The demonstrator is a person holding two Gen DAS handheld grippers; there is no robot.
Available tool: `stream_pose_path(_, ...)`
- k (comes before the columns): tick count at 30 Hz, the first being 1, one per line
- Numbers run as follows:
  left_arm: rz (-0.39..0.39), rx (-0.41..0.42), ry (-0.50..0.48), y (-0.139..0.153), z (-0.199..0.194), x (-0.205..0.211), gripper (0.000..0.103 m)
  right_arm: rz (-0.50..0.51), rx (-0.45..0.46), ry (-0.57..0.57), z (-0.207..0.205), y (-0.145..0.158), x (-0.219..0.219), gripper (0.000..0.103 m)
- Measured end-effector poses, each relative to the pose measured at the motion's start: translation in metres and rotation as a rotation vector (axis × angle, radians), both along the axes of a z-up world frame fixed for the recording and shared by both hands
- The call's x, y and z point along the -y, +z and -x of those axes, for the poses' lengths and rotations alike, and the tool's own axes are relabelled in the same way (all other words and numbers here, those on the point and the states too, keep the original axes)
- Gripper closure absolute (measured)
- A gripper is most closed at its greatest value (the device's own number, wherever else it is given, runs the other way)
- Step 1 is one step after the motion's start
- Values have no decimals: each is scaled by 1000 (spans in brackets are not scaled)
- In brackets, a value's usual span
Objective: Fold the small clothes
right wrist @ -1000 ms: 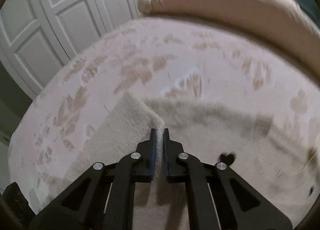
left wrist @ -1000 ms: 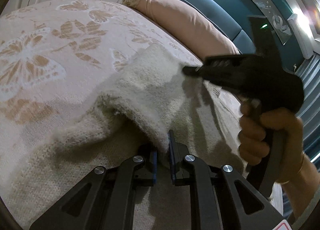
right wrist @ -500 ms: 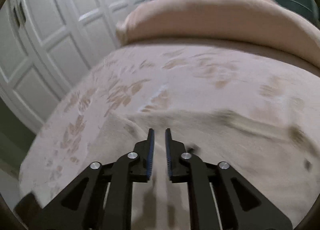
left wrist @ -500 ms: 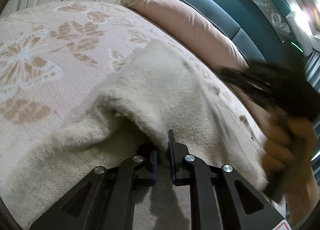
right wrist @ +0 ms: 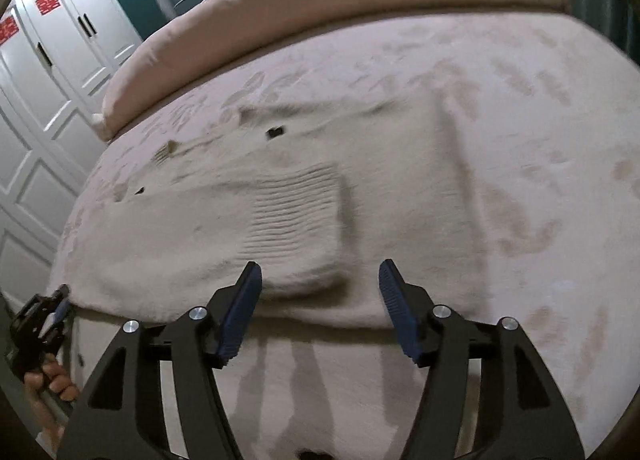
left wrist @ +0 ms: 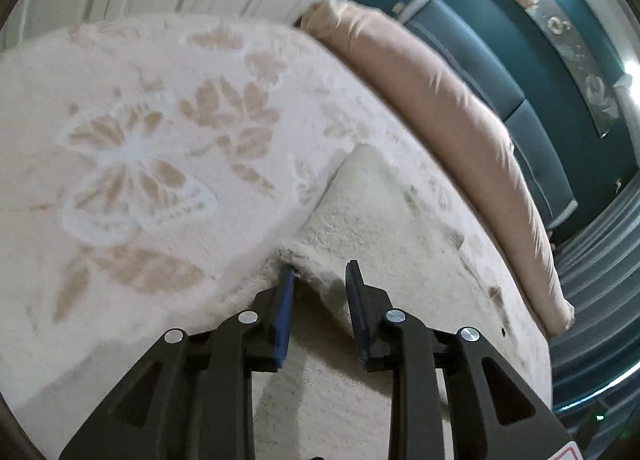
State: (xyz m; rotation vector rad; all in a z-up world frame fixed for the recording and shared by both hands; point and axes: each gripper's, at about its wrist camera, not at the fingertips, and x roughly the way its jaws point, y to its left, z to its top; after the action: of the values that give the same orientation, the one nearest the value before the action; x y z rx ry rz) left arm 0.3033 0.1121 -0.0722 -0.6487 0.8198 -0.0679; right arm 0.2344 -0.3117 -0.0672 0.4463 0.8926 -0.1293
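A cream fuzzy knit garment (left wrist: 372, 212) lies spread on the bed. In the left wrist view my left gripper (left wrist: 320, 272) hovers at the garment's folded edge. Its jaws are opening; the edge lies loosely between them and the pads do not press on it. In the right wrist view the garment (right wrist: 400, 180) shows a sleeve folded across it, ending in a ribbed cuff (right wrist: 296, 212). My right gripper (right wrist: 320, 268) hangs over the garment's near edge. Its jaws are opening too, with nothing gripped. The left gripper (right wrist: 40, 320) shows at the lower left, held by a hand.
The bedspread (left wrist: 140, 164) is pale with tan butterfly and leaf shapes. A long pink bolster (left wrist: 460, 108) lies along the head of the bed, before a teal padded headboard (left wrist: 532, 132). White wardrobe doors (right wrist: 48, 72) stand beside the bed.
The left gripper has let go of the raised fold, which now lies flat. The right gripper has swung out of the left view to the garment's other side, rolled, and opened.
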Motion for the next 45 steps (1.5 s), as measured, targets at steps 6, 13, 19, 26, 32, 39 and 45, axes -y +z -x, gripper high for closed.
stream_pose_path(6, -191, -33, -65, 3, -10, 17, 93, -34, 205, -80, 14, 42, 5, 97)
stream_pose_path(13, -240, -58, -123, 9, 0, 16, 89, -55, 6, -107, 21, 6, 15, 89)
stream_pose_path(19, -237, -48, -240, 48, 90, -21, 53, -52, 75, -105, 138, 55, 11, 43)
stream_pose_path(26, -204, -176, -254, 27, 212, -67, 43, -134, -112, -123, 300, 5, -15, 36)
stream_pose_path(32, -81, -193, -219, 10, 247, -68, 40, -193, -97, -124, 314, -11, -38, 33)
stream_pose_path(39, -25, -184, -241, 11, 235, -48, 43, -249, -3, -179, 292, -15, -35, 31)
stream_pose_path(45, -55, -177, -304, 34, 230, -43, 98, -196, -34, -152, 287, -2, -39, 97)
